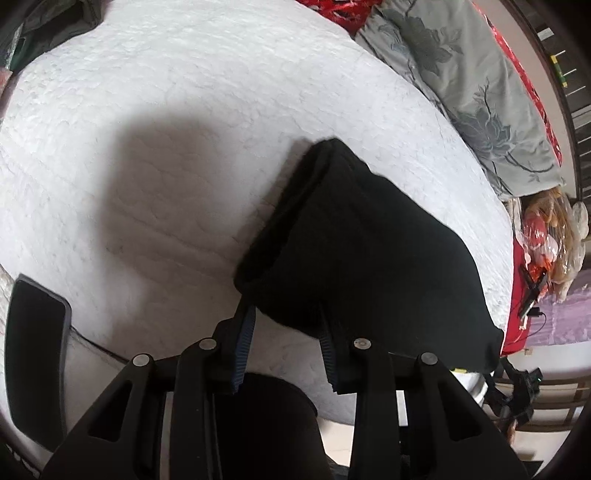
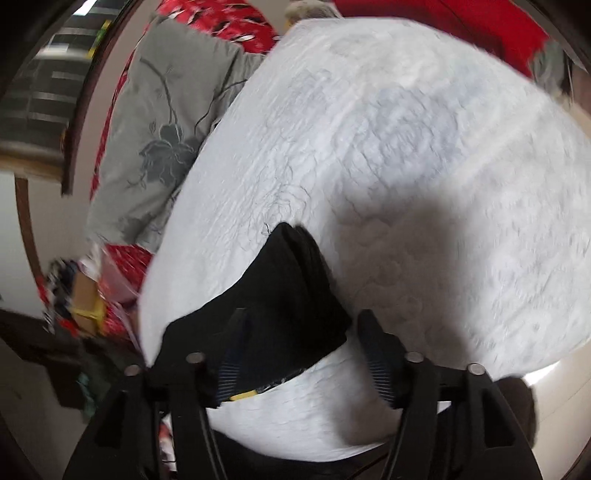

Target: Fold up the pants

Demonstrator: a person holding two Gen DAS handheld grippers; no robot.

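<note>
Black pants (image 1: 369,251), folded bundle, lie on white quilted bed (image 1: 184,110) near its front edge. Left tool (image 1: 286,334) pinches bundle's near hem. Right tool (image 2: 299,354) spread, cloth between unpressed fingers. We judge: flatten layers, align hems, release gently.

White quilted bed cover (image 1: 192,110) is spreading across the bed. Grey floral pillow (image 1: 476,92) is lying at its edge over red patterned bedding (image 2: 218,22). Dark phone (image 1: 35,343) is resting near the cover's corner.
</note>
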